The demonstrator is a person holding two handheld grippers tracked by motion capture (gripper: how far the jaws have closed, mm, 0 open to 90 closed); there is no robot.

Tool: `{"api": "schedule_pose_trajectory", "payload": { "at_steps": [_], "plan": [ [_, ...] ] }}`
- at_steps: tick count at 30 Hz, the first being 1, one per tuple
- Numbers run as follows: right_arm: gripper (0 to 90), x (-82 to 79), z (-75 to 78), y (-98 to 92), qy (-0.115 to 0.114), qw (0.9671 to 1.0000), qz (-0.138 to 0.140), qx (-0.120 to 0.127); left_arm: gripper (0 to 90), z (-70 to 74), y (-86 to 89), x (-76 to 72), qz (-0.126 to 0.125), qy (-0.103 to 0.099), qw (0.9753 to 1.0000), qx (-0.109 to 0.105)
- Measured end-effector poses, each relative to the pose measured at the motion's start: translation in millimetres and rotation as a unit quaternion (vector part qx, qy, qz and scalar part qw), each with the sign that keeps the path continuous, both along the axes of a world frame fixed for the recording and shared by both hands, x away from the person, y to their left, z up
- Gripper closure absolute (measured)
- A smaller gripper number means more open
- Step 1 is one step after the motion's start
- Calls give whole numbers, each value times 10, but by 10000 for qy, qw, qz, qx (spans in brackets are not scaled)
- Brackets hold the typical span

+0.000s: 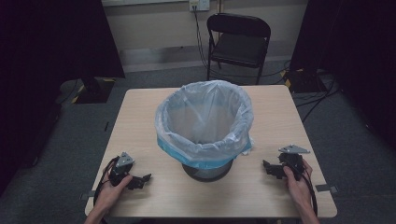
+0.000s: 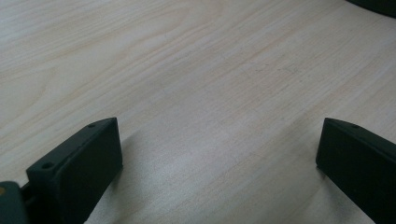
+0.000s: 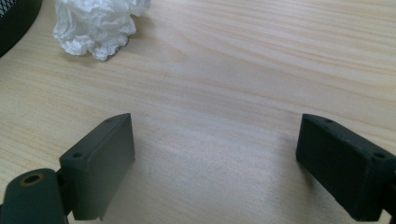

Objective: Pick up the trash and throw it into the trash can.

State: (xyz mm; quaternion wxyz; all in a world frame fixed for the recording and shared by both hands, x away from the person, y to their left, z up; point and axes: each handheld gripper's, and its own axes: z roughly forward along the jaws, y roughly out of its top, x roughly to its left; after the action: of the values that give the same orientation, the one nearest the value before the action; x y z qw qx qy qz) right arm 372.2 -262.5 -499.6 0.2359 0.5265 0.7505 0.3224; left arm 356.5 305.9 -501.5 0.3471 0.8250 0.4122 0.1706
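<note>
A black mesh bin (image 1: 208, 170) lined with a clear plastic bag (image 1: 204, 119) with a blue band stands in the middle of the wooden table (image 1: 140, 121). A crumpled white paper ball (image 3: 95, 25) lies on the table beside the bin's base (image 3: 14, 18), ahead and to the left of my right gripper (image 3: 215, 154). That gripper (image 1: 268, 168) rests at the bin's right, open, jaws wide apart and empty. My left gripper (image 1: 142, 179) rests near the front left, pointing toward the bin, also open (image 2: 219, 154) over bare wood. The bin's dark edge (image 2: 373, 3) shows at the top right of the left gripper view.
A black folding chair (image 1: 238, 42) stands behind the table against the wall. Cables (image 1: 317, 93) run over the grey floor at the back right. Dark curtains (image 1: 56, 37) hang on both sides. Bare tabletop lies to the left and right of the bin.
</note>
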Motion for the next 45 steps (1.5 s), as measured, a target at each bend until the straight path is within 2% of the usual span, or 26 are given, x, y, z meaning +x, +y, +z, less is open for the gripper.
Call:
{"api": "schedule_pose_trajectory", "payload": {
  "at_steps": [8,11,12,15,16,19,25,31,34,36,38,41,45],
  "plan": [
    [111,6,8,6,41,10000,-6,-10,0,0,0,2,-4,4,10000,-1],
    [223,30,48,0,101,9999,77,-5,0,0,0,2,-5,3,10000,0],
    [236,41,61,2,125,9999,89,-5,0,0,0,2,-4,3,10000,-1],
    [233,56,80,10,144,9996,225,105,0,0,0,2,-4,4,10000,-1],
    [232,72,104,25,170,9989,395,200,0,0,0,2,-5,4,10000,1],
    [233,124,161,61,106,9979,542,346,0,0,0,2,-5,4,10000,-1],
    [246,254,262,145,39,9969,587,530,0,0,1,2,-6,4,10000,1],
    [247,422,306,262,-23,9948,794,638,0,0,1,2,-6,4,10000,1],
    [254,482,299,314,-88,9945,843,621,0,0,0,2,-7,3,10000,-3],
    [254,532,280,338,-8,9943,853,639,0,1,0,2,-6,5,10000,0],
    [254,570,284,367,-23,9938,863,703,0,0,0,2,-7,4,10000,-4],
    [255,609,292,416,-61,9936,917,657,0,0,0,3,-6,6,10000,-2],
    [263,692,194,475,37,9932,964,652,0,0,0,2,-6,6,10000,-1]
  ]
}}
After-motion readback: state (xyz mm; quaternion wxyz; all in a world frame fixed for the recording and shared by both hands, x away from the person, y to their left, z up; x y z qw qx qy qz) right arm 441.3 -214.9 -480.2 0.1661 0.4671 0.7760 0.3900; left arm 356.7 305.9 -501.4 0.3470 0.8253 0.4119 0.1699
